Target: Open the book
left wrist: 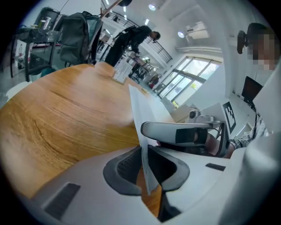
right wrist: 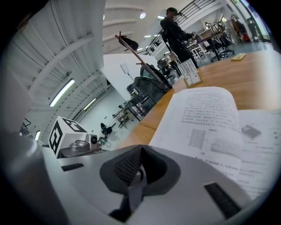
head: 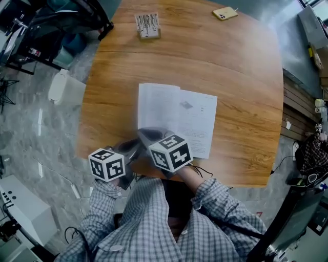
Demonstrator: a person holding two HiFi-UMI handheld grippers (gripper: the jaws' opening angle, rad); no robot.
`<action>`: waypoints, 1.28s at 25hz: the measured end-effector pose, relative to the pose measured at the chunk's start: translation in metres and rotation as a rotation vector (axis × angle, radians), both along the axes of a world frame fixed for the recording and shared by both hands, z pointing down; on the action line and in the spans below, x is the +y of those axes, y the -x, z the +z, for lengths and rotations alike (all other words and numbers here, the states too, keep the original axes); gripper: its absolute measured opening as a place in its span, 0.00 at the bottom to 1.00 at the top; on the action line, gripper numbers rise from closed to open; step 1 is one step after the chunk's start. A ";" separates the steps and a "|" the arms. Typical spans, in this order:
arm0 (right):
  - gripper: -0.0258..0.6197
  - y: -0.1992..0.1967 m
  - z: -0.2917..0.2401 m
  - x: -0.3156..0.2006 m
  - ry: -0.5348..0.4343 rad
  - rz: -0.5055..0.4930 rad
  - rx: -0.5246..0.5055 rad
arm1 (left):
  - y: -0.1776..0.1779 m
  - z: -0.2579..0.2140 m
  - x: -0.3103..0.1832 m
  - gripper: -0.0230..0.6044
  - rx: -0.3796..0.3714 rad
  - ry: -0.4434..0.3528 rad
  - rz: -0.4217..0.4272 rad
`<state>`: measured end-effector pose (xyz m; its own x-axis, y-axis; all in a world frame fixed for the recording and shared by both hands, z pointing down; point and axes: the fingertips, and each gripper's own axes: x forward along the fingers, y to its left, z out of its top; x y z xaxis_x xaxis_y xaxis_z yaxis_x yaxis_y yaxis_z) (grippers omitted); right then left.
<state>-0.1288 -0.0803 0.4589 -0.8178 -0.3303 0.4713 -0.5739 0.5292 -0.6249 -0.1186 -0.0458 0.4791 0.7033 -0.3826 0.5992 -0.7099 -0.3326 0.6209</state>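
An open book with white printed pages lies on the wooden table, toward its near edge. Both grippers meet at the book's near left corner. My left gripper is shut on a page: in the left gripper view that sheet stands on edge, pinched between the pads of the left gripper. My right gripper lies just beside it, jaws shut. In the right gripper view the right gripper shows a thin grey strip at its pads, which I cannot identify. The open pages curve up to its right.
A small stand of barcode cards and a tan phone sit at the table's far edge. Bags and chairs crowd the floor at the far left. A person stands beyond the table.
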 end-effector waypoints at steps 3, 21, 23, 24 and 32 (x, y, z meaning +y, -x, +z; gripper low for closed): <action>0.07 0.009 0.006 -0.002 0.019 -0.007 -0.005 | 0.011 0.014 -0.003 0.12 -0.006 0.021 -0.044; 0.07 0.026 0.010 -0.018 0.039 0.062 -0.120 | 0.079 0.031 0.005 0.12 -0.149 -0.005 -0.187; 0.07 0.023 0.001 -0.020 0.014 0.091 -0.130 | 0.067 0.018 0.000 0.11 -0.059 -0.037 -0.199; 0.07 0.020 -0.003 -0.021 0.000 0.102 -0.132 | 0.061 0.012 -0.004 0.11 -0.014 -0.053 -0.210; 0.07 -0.056 -0.031 -0.026 -0.130 0.223 -0.016 | 0.009 -0.032 -0.019 0.05 0.130 -0.200 -0.159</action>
